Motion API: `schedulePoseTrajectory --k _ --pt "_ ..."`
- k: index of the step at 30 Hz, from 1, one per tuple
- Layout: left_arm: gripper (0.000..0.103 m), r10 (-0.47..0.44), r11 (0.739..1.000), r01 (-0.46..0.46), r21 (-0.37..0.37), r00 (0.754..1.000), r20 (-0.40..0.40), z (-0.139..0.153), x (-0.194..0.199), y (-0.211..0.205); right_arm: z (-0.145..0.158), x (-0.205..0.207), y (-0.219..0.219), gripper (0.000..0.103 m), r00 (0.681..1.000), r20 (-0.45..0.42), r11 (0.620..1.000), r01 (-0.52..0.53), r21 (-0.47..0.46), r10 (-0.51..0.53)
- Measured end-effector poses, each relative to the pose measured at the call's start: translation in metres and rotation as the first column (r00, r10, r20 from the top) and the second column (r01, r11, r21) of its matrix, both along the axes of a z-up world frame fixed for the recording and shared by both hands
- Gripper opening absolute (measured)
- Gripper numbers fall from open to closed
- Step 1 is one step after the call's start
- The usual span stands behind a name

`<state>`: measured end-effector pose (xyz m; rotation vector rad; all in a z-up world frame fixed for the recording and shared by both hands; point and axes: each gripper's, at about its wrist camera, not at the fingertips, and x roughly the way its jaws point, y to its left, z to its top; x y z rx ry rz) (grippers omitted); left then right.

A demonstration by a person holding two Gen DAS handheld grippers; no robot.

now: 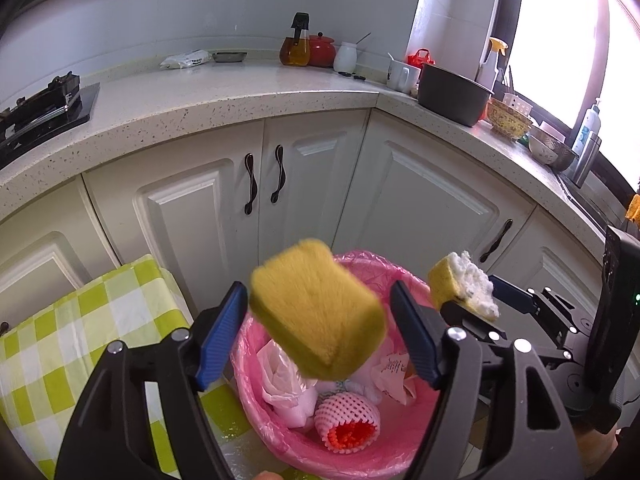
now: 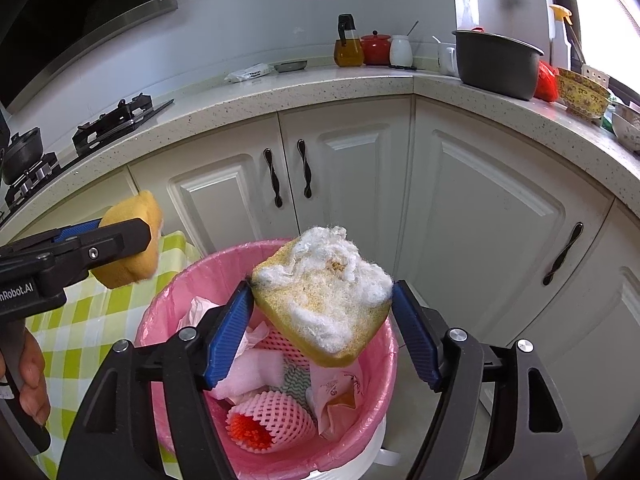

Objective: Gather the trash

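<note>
A plain yellow sponge (image 1: 316, 308), blurred, hangs between the blue pads of my left gripper (image 1: 318, 292); a narrow gap shows on each side, so the jaws are open around it. My right gripper (image 2: 322, 286) has a worn yellow sponge (image 2: 324, 300) with white fluff on top; only the pad tips touch its upper corners. Both sponges hang over a bin with a pink liner (image 2: 200, 264), which holds crumpled wrappers and a pink foam fruit net (image 2: 272, 420). The left gripper (image 2: 132, 236) with its sponge (image 2: 132, 240) appears at the left of the right wrist view, the worn sponge (image 1: 460, 284) at the right of the left one.
White cabinet doors (image 1: 260, 184) stand right behind the bin, under a speckled counter (image 1: 240, 96) carrying a hob, bottles, a grey pot (image 2: 496, 64) and bowls. A green-and-white checked cloth (image 1: 80, 320) covers a surface left of the bin. A hand (image 2: 32, 376) grips the left gripper's handle.
</note>
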<state>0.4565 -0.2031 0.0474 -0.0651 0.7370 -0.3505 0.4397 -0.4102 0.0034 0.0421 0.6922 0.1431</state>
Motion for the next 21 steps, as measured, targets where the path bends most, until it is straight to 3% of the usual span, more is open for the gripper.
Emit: schedulePoseTrajectory --k 7,12,14,21 --pt "0.078 -0.002 1.000 0.002 -0.016 1.000 0.003 0.006 -0.003 0.003 0.000 -0.003 0.000 0.077 1.000 -0.002 1.000 -0.001 -0.004 0.001" --pt "0.089 0.024 1.000 -0.024 -0.016 0.999 0.024 0.012 -0.025 0.014 0.002 -0.014 -0.004 0.077 1.000 -0.009 1.000 0.021 0.003 -0.021" --pt "0.098 0.041 0.999 -0.040 -0.016 0.999 0.031 0.013 -0.039 0.018 0.006 -0.027 -0.005 0.082 0.999 0.002 0.999 0.033 0.012 -0.033" --pt "0.098 0.043 0.998 -0.043 0.041 0.999 -0.002 0.005 -0.089 0.025 0.011 -0.068 -0.004 0.084 0.999 -0.015 0.998 0.053 0.015 -0.053"
